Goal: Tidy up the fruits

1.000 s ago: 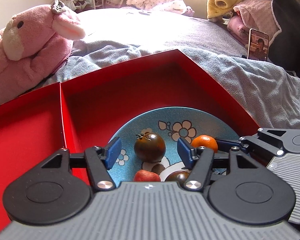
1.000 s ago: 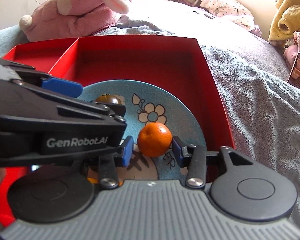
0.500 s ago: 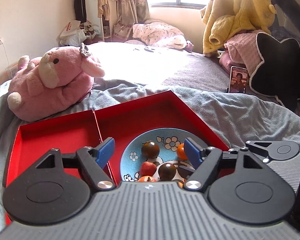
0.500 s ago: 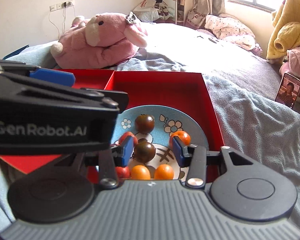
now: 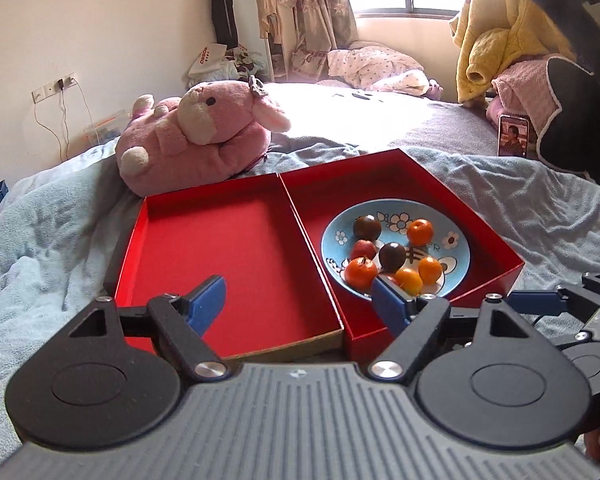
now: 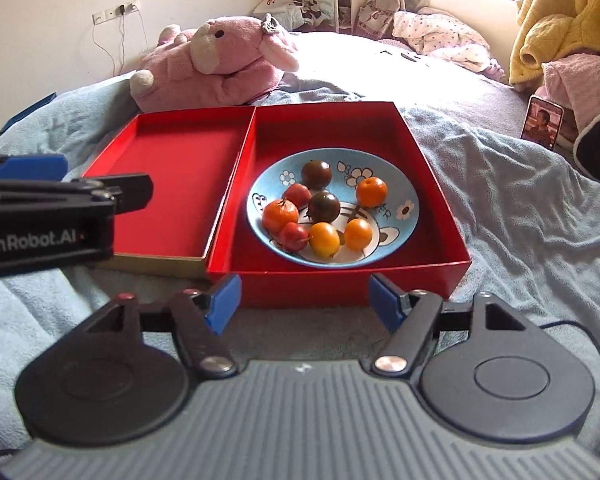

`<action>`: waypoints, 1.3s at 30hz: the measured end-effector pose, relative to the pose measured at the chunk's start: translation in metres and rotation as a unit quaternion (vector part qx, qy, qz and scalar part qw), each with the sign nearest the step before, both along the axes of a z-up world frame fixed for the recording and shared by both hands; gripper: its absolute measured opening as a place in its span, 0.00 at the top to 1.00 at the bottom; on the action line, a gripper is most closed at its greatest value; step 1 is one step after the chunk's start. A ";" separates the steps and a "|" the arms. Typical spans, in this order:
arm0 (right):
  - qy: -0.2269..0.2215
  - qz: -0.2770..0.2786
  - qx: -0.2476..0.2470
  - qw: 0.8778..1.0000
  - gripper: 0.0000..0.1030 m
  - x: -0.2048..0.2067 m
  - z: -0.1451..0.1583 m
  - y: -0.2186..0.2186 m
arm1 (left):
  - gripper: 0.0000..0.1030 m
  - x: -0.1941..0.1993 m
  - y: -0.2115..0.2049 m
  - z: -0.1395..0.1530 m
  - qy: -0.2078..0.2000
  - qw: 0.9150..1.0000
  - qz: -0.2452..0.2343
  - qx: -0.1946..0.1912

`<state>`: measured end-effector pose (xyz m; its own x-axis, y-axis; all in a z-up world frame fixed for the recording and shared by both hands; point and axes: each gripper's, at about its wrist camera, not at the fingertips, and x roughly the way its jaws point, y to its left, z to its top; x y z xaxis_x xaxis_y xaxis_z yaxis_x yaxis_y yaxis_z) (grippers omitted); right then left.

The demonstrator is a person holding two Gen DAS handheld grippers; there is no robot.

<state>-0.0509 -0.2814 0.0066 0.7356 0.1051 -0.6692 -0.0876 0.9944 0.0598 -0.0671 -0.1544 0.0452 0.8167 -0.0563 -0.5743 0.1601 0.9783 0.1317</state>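
Note:
A blue flowered plate (image 6: 404, 210) (image 5: 458, 254) sits in the right half of a red two-part box (image 6: 428, 168) (image 5: 480, 224) on the bed. It holds several small fruits: orange mandarins (image 6: 372, 191) (image 5: 420, 232), dark tomatoes (image 6: 317, 173) (image 5: 367, 227) and red ones (image 6: 297, 195). The left half of the box (image 6: 172, 184) (image 5: 228, 256) is bare. My left gripper (image 5: 298, 304) is open and empty, above the box's near edge. My right gripper (image 6: 304, 302) is open and empty, just in front of the box. The left gripper shows at the left of the right wrist view (image 6: 32, 168).
A pink plush toy (image 5: 196, 136) (image 6: 216, 64) lies behind the box. A phone (image 5: 514, 136) (image 6: 542, 120) stands at the right with yellow and pink blankets (image 5: 500, 40) behind it. The bed is covered in a pale blue blanket (image 6: 520, 200).
Both grippers have pulled up and back from the plate and opened wider. The mandarin that sat between the right fingers now lies on the plate.

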 end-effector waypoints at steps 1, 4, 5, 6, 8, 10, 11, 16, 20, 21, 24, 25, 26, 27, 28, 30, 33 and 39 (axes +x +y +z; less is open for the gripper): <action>0.005 0.001 0.001 1.000 0.29 -0.001 -0.001 0.003 | 0.19 -0.004 0.001 -0.006 0.007 1.000 0.001 0.008; 0.012 0.003 -0.016 1.000 0.29 -0.005 -0.004 0.017 | 0.19 -0.012 0.006 -0.012 0.011 1.000 0.008 0.009; 0.009 0.004 -0.021 1.000 0.29 -0.007 -0.005 0.020 | 0.19 -0.013 0.008 -0.012 0.011 1.000 0.012 0.002; 0.006 0.005 -0.027 1.000 0.29 -0.009 -0.004 0.024 | 0.19 -0.014 0.012 -0.011 0.009 1.000 0.018 -0.004; 0.003 0.003 -0.044 0.999 0.29 -0.008 -0.004 0.030 | 0.19 -0.014 0.017 -0.012 0.009 1.000 0.028 -0.010; 0.002 -0.003 -0.060 0.998 0.29 -0.009 -0.005 0.035 | 0.19 -0.013 0.021 -0.013 0.010 0.999 0.040 -0.012; 0.004 -0.006 -0.064 0.998 0.29 -0.008 -0.005 0.036 | 0.19 -0.011 0.023 -0.014 0.011 0.999 0.046 -0.011; 0.006 -0.034 -0.083 0.996 0.29 -0.007 -0.008 0.036 | 0.19 -0.007 0.029 -0.017 0.021 0.997 0.069 -0.010; 0.007 -0.049 -0.075 0.996 0.29 -0.007 -0.008 0.031 | 0.19 -0.007 0.027 -0.018 0.020 0.998 0.061 -0.009; 0.005 -0.053 -0.075 0.996 0.29 -0.007 -0.008 0.031 | 0.19 -0.008 0.025 -0.018 0.018 0.998 0.055 -0.007; 0.001 -0.055 -0.074 0.996 0.29 -0.010 -0.007 0.030 | 0.19 -0.010 0.020 -0.019 0.016 0.999 0.036 -0.003; 0.001 -0.056 -0.072 0.996 0.29 -0.010 -0.007 0.030 | 0.19 -0.010 0.019 -0.019 0.015 0.999 0.035 -0.001; 0.001 -0.057 -0.072 0.996 0.29 -0.011 -0.007 0.029 | 0.19 -0.011 0.018 -0.019 0.014 0.999 0.033 -0.001; 0.003 -0.057 -0.068 0.996 0.29 -0.011 -0.008 0.028 | 0.19 -0.011 0.019 -0.019 0.013 0.999 0.032 -0.003; 0.004 -0.056 -0.066 0.996 0.29 -0.011 -0.008 0.027 | 0.19 -0.011 0.019 -0.019 0.012 0.999 0.033 -0.005; 0.003 -0.057 -0.063 0.996 0.29 -0.011 -0.007 0.027 | 0.19 -0.012 0.020 -0.019 0.010 0.999 0.034 -0.007; 0.000 -0.053 -0.061 0.997 0.29 -0.012 -0.006 0.028 | 0.19 -0.012 0.021 -0.018 0.008 0.999 0.037 -0.010; -0.001 -0.047 -0.059 0.997 0.29 -0.013 -0.005 0.029 | 0.18 -0.014 0.022 -0.017 0.004 0.999 0.040 -0.009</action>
